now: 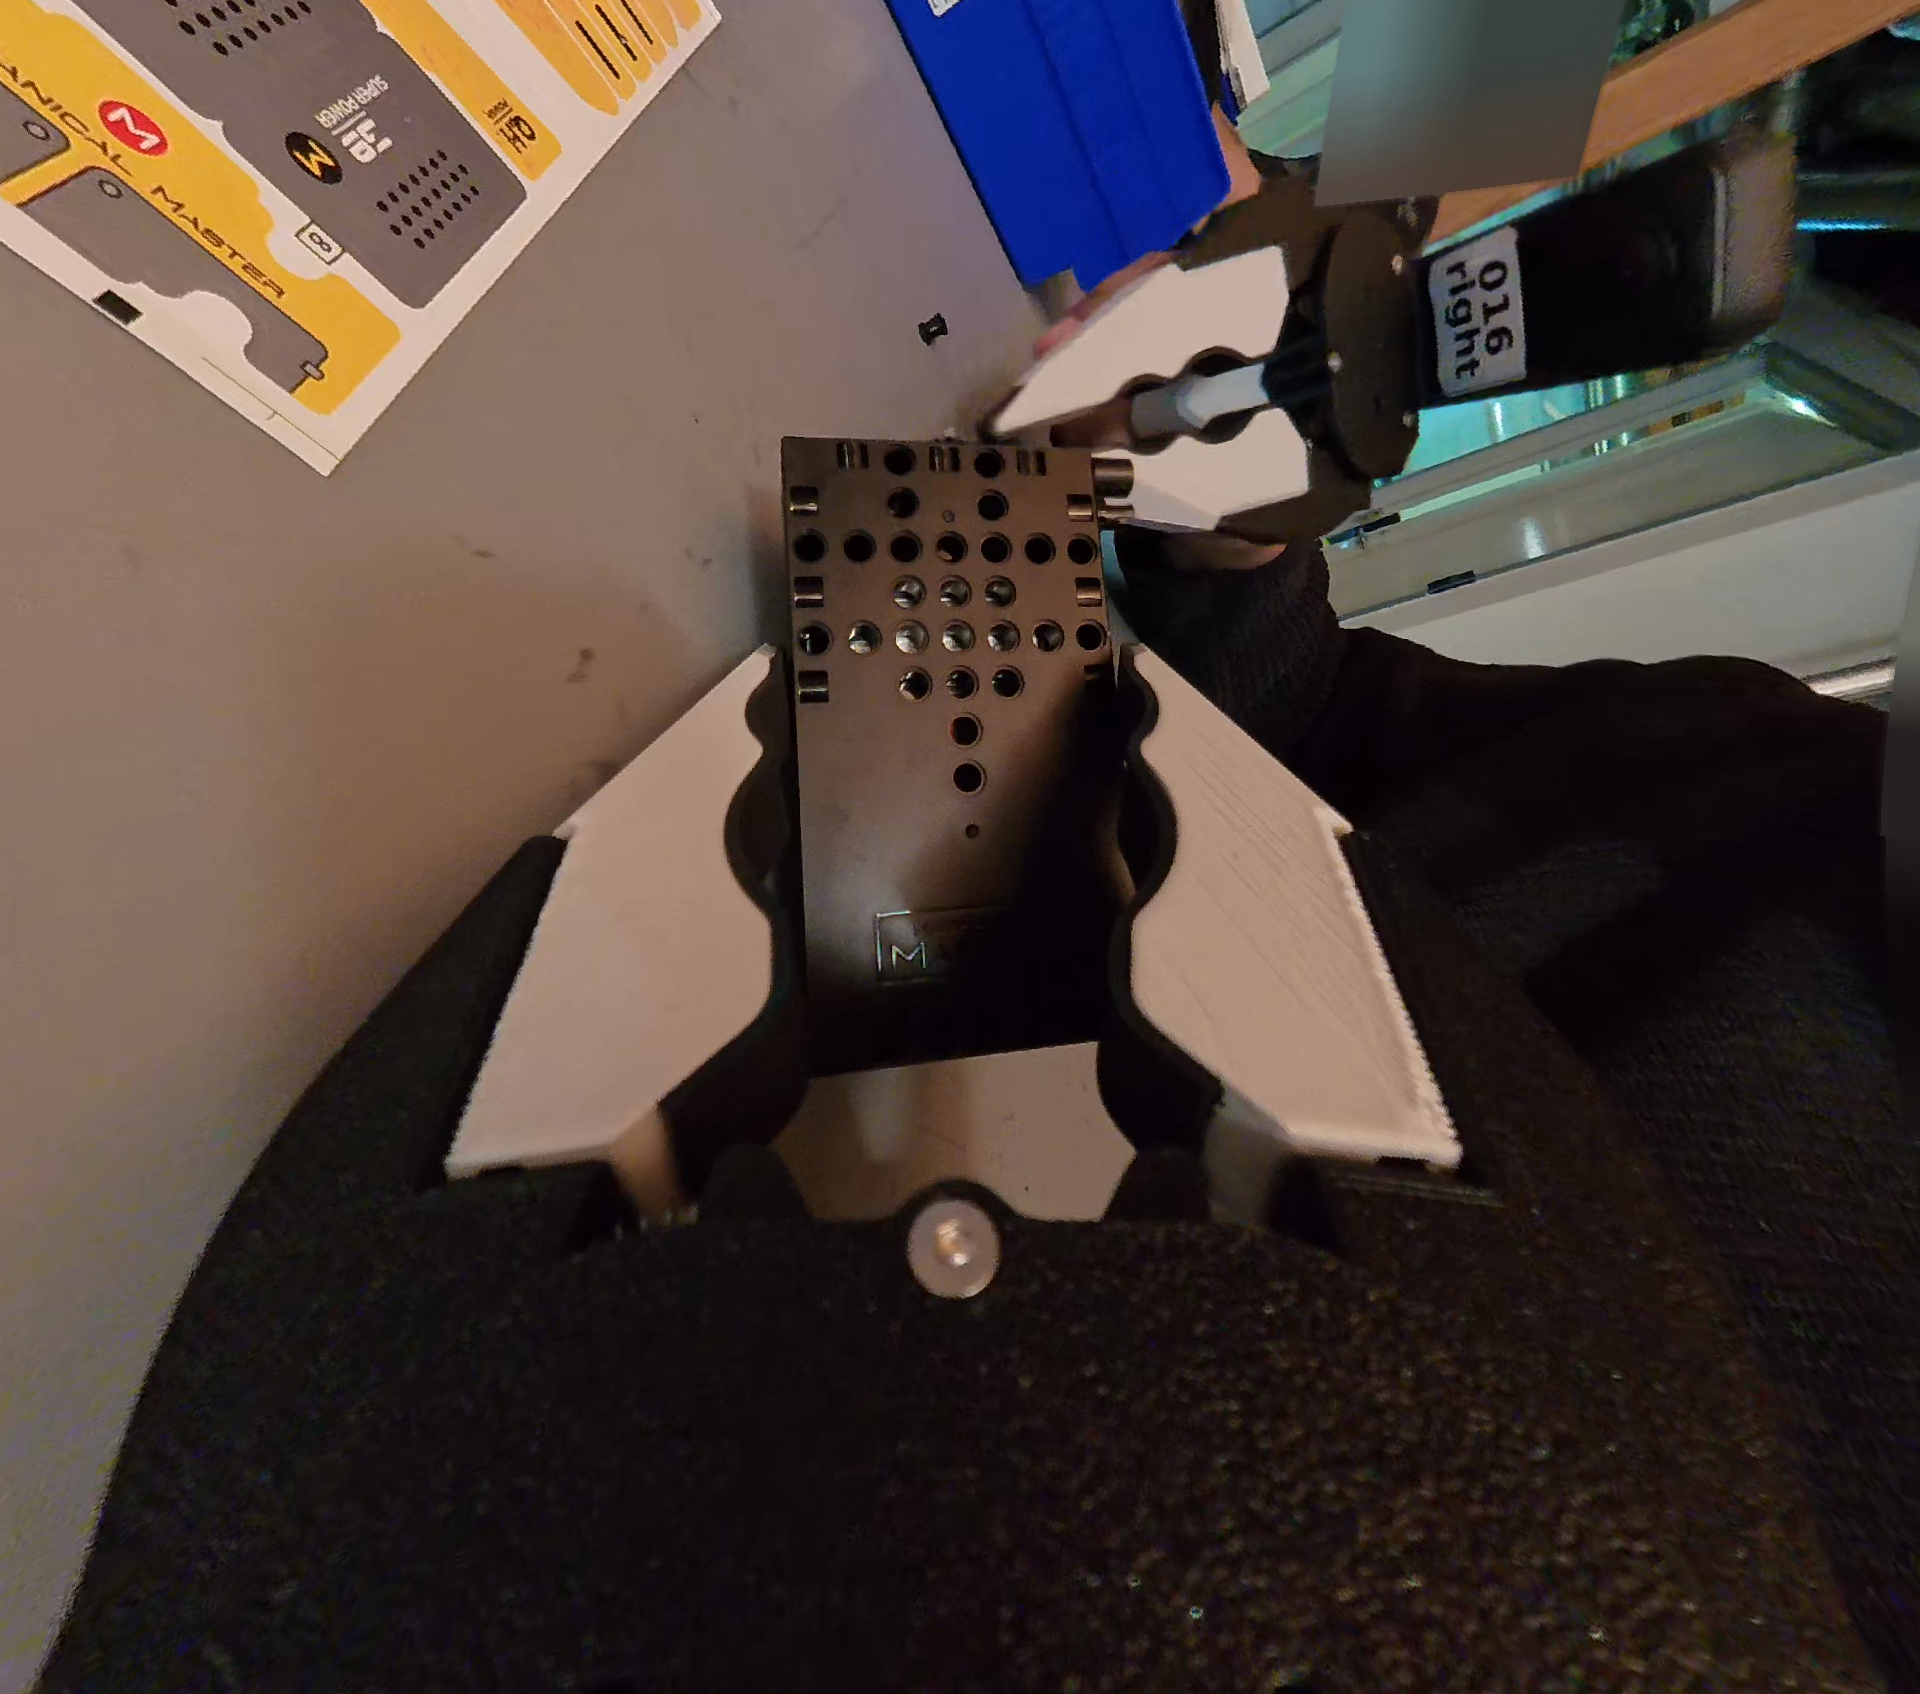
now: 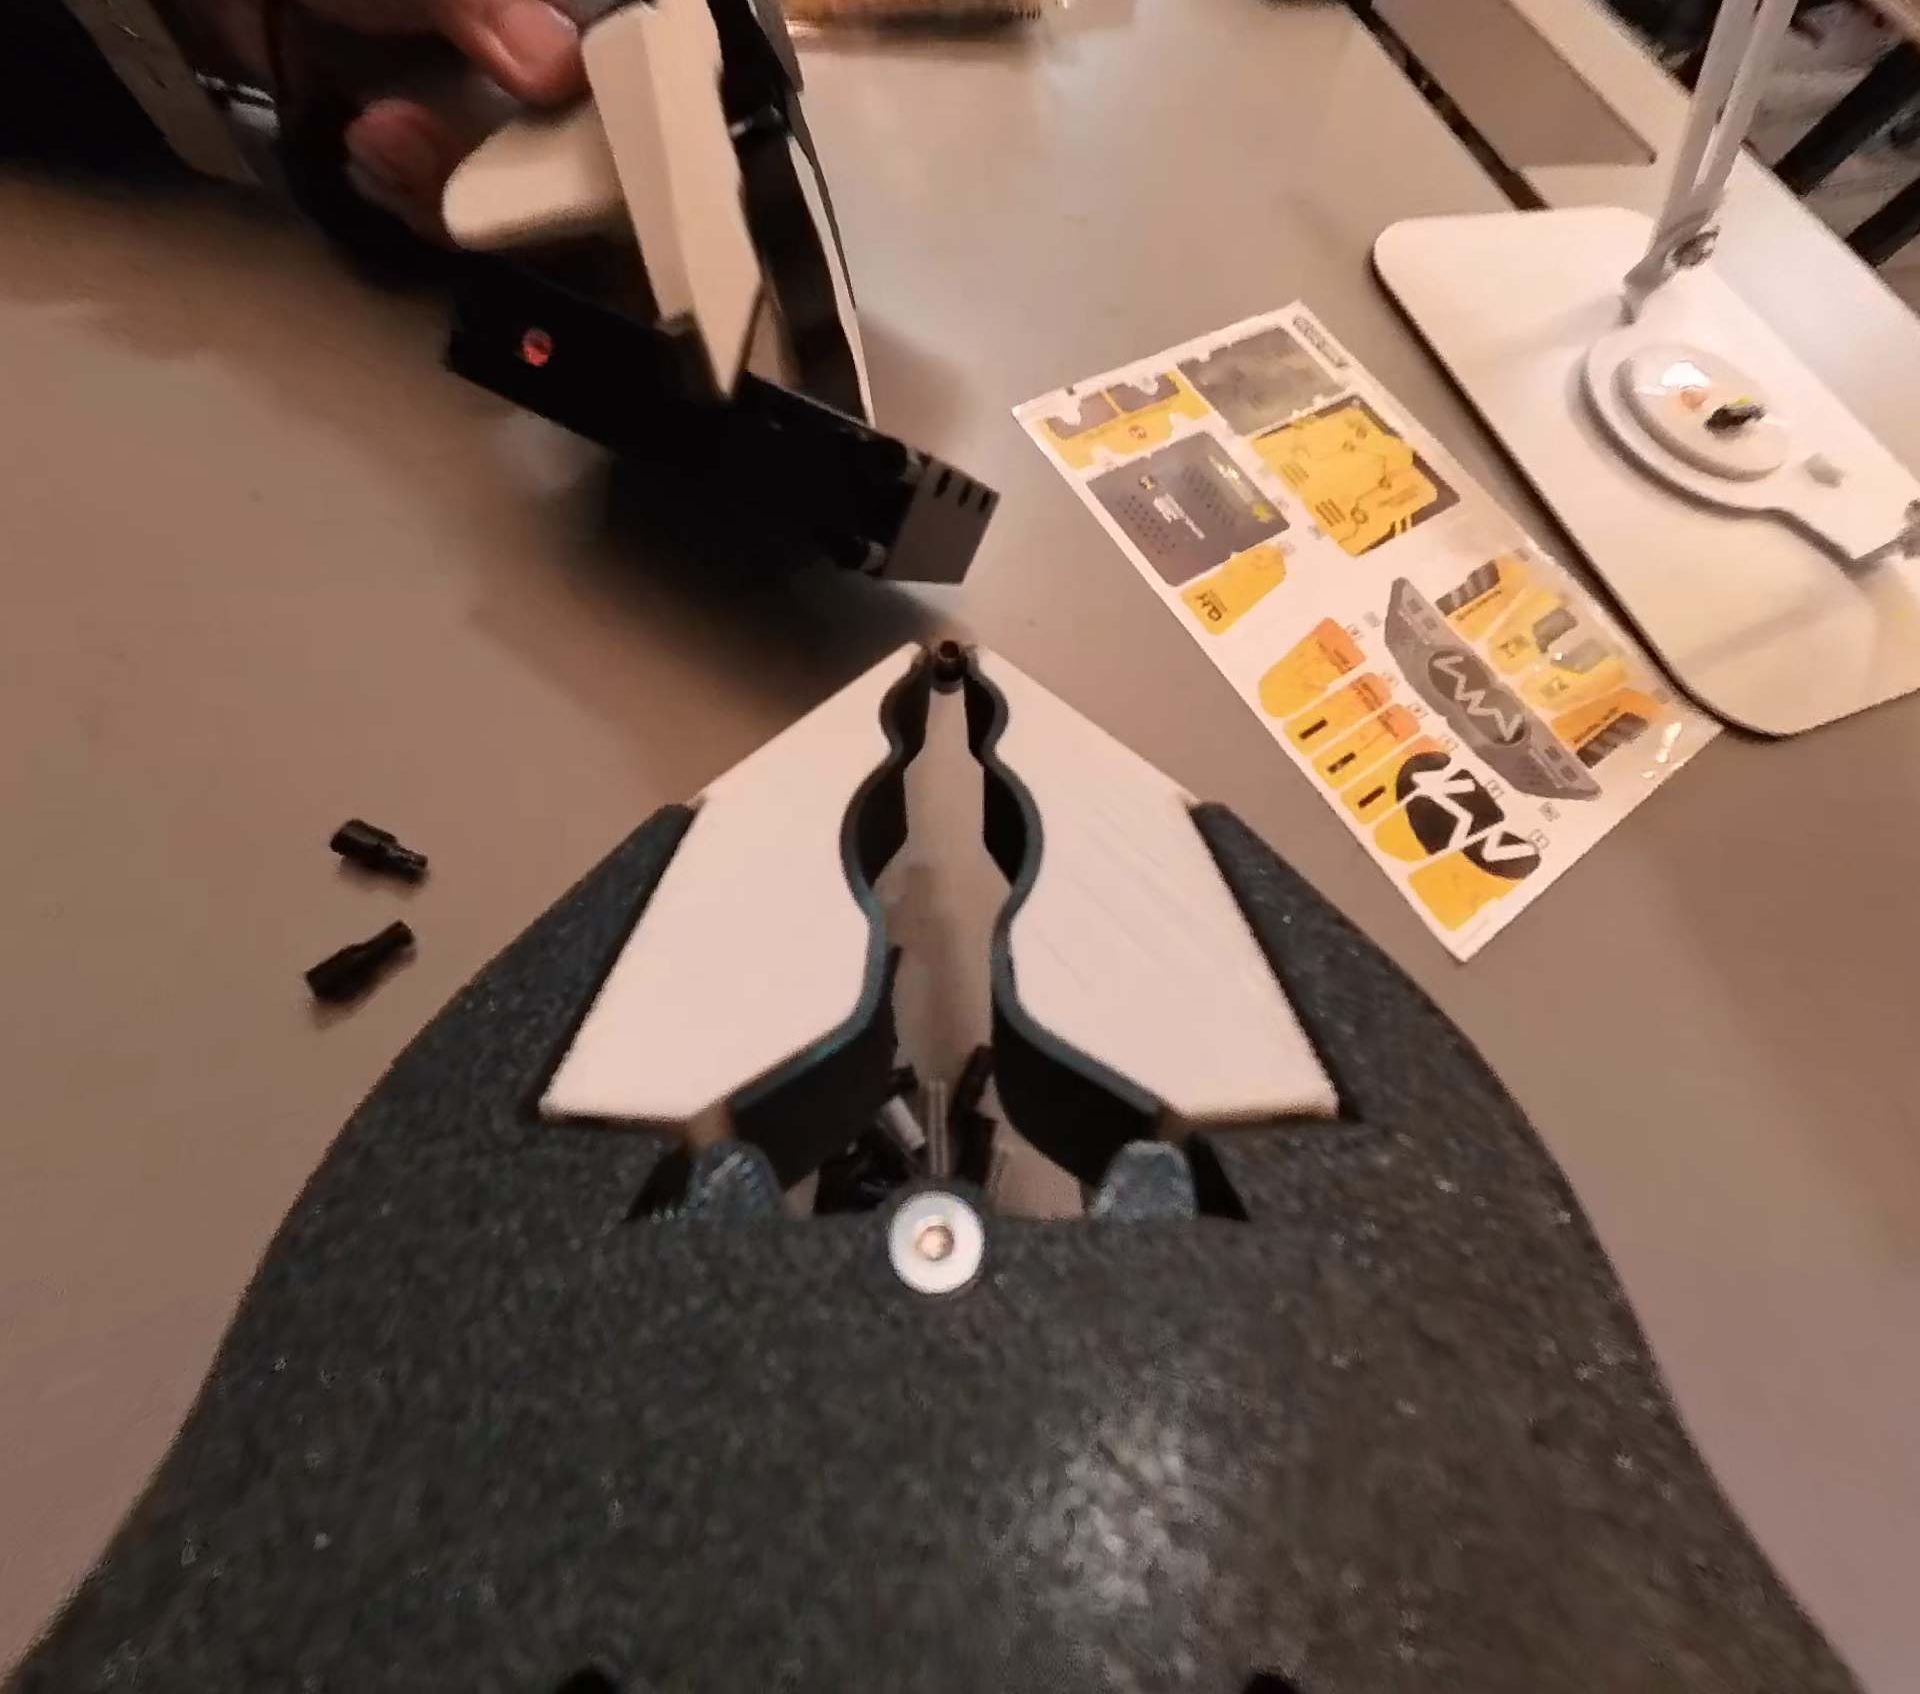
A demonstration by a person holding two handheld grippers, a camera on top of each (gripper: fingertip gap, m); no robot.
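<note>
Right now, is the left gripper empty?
No, the left gripper is shut on a black block full of round holes, its white fingers pressed against the block's two sides.

One black perforated block (image 1: 940, 709), three black pins (image 2: 379, 849), one sticker sheet (image 2: 1351, 626)

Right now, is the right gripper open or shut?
Shut: the right gripper pinches a small black pin between its fingertips, near the black block.
</note>
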